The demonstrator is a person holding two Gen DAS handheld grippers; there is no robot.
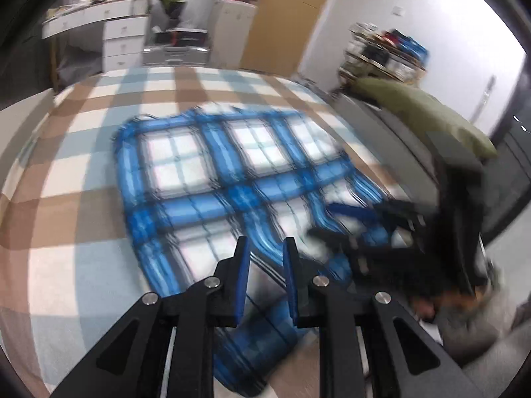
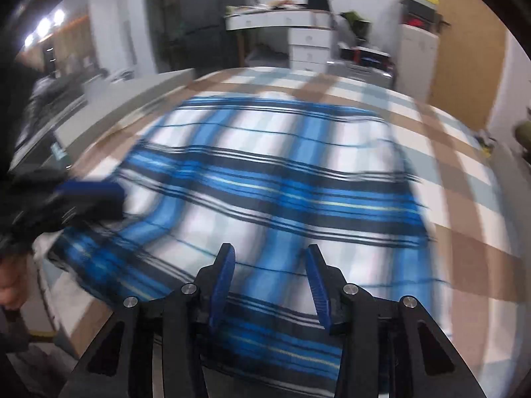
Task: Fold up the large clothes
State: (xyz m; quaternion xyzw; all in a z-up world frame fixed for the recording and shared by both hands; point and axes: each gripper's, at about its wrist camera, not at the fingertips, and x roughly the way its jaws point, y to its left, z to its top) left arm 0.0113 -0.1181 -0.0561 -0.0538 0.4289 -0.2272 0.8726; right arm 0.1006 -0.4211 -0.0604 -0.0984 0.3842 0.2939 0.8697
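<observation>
Jaws apart — right gripper above soft blue-plaid cloth.

Bright, even indoor light; heavy motion blur throughout, with fisheye bending and dark corners.

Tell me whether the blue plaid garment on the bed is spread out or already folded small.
Mostly spread: the blue plaid garment lies broad and flat across the checked bedcover. Only its near edge is bunched. The motion blur hides any fold lines.
</observation>
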